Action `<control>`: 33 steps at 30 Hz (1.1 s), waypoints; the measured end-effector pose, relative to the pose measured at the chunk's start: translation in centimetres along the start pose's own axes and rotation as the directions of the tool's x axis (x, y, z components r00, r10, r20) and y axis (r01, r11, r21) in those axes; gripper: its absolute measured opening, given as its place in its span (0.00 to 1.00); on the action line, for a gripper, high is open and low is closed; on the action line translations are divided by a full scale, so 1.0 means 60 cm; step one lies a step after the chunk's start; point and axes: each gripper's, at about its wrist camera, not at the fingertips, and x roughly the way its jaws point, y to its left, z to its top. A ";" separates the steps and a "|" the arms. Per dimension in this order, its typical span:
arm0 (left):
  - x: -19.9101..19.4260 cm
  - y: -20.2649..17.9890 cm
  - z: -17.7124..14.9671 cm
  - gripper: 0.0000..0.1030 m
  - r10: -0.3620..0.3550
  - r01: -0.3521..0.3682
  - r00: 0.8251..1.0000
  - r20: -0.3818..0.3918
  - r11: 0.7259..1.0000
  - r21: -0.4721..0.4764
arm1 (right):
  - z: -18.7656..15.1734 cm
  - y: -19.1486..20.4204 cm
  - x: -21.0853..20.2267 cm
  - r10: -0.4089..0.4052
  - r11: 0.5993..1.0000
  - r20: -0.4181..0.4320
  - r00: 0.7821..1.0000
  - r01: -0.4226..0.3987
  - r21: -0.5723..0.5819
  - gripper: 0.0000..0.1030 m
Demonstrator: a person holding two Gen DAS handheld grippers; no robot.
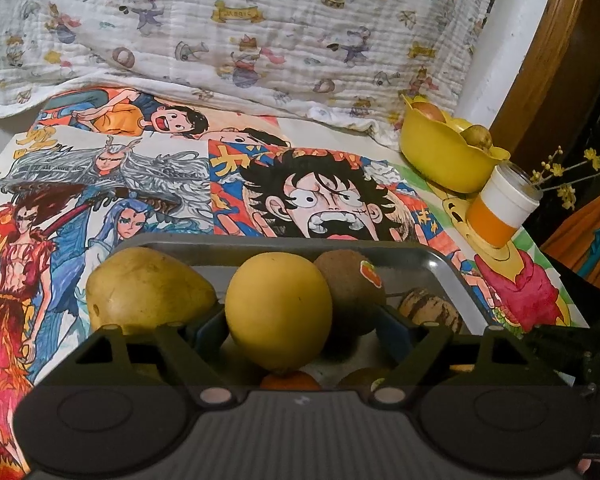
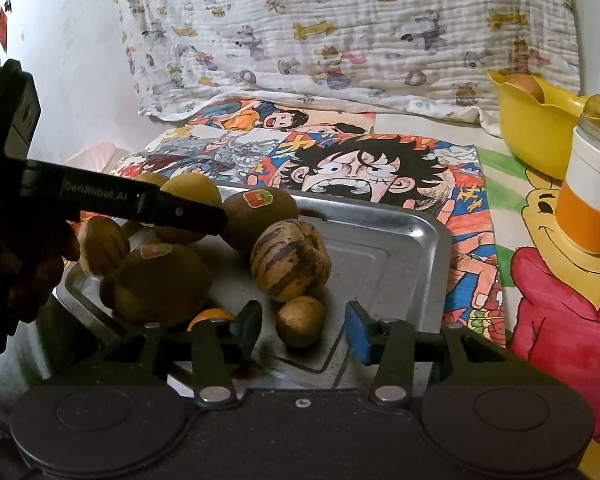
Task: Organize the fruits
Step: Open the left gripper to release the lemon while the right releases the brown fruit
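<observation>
A steel tray (image 1: 440, 262) holds several fruits. In the left wrist view a round yellow fruit (image 1: 278, 308) stands between my left gripper's (image 1: 302, 322) fingers, resting on the fruit below. The gripper is open, with a gap on the fruit's right side. Beside it lie a large yellow-green mango (image 1: 148, 288), a brown stickered fruit (image 1: 352, 284) and a striped melon (image 1: 432, 308). In the right wrist view my right gripper (image 2: 304, 334) is open around a small brown fruit (image 2: 300, 326) that lies on the tray (image 2: 400, 248), with its pads clear on both sides. The striped melon (image 2: 290, 260) sits just beyond.
A yellow bowl (image 1: 440, 152) with fruit stands at the back right, also visible as the yellow bowl (image 2: 536, 128). An orange-and-white cup (image 1: 500, 208) stands in front of it. Cartoon drawings cover the table and a printed cloth hangs behind. The left gripper's finger (image 2: 188, 214) reaches over the fruit pile.
</observation>
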 end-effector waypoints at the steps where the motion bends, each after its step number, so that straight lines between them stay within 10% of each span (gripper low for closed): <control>1: 0.000 -0.001 0.000 0.83 0.001 -0.001 1.000 -0.001 1.000 0.000 | 0.000 0.000 -0.001 -0.002 1.000 0.002 1.000 0.002 0.001 0.52; 33: -0.068 -0.004 -0.001 0.99 0.125 -0.126 0.985 0.118 0.992 -0.002 | 0.000 -0.001 -0.040 -0.037 0.999 0.100 0.994 0.034 0.039 0.87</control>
